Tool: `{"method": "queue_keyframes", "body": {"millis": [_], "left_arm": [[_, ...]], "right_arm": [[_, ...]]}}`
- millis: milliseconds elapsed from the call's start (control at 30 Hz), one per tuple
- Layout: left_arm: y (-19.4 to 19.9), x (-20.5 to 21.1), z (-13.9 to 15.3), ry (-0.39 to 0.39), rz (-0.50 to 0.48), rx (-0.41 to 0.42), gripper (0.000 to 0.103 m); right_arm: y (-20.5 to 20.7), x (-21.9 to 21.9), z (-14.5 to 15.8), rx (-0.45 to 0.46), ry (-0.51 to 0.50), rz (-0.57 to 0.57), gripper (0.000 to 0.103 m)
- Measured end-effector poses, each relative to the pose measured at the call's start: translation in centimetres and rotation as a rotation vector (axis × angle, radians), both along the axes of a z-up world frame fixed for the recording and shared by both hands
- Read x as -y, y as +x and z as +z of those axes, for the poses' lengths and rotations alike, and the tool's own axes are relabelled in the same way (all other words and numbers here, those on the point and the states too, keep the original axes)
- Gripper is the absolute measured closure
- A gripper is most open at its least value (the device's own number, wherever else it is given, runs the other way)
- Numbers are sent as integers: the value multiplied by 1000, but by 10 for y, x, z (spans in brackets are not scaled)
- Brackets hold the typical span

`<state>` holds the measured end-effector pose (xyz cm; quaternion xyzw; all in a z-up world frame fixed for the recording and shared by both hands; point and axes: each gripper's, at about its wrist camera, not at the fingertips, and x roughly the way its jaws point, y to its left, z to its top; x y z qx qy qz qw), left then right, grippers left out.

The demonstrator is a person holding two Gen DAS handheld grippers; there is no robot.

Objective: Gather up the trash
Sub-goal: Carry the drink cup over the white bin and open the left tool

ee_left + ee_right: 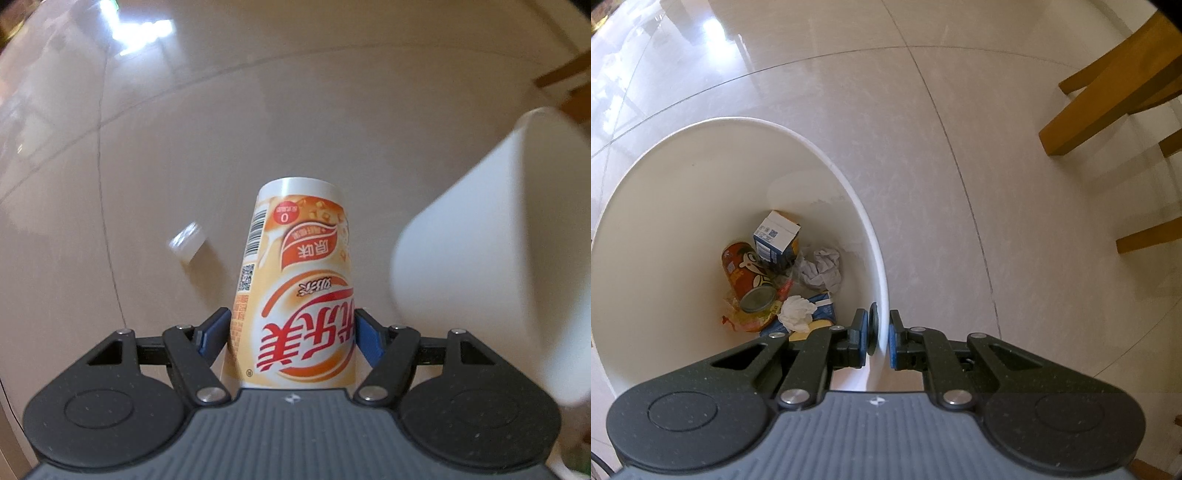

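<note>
Jaws of left gripper [291,334] clamp milk-tea cup [295,280]; right gripper [878,334] pinches bin rim [846,181].

You read 优乐美 in red, 原味 on an orange banner and a circled 0, all upside down, on your held milk-tea cup [295,291], beside its barcode.

Right gripper [878,334] clamped on bin [701,173] rim; inside bin: can [746,271], carton [775,240], tissues [820,271] (crumpled).

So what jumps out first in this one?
The orange-and-white cup, upside down between the left gripper pads above the floor. Then the white bin, its rim pinched by the right gripper, with a red can, carton and crumpled paper inside.
</note>
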<state>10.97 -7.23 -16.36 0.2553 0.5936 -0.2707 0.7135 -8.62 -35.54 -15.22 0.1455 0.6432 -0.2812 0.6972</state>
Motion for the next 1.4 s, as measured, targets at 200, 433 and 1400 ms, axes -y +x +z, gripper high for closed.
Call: {"method": "queue_keyframes", "body": {"millis": [200, 433, 1400], "left_arm": [[-14, 35, 59, -77, -151, 3, 32], [-32, 86, 93, -211, -273, -65, 32], [-25, 94, 67, -239, -229, -144, 17]], "right_arm": [[1, 1, 0, -7, 4, 0, 90], [2, 2, 0, -7, 10, 7, 90], [0, 5, 2, 4, 19, 4, 90]]}}
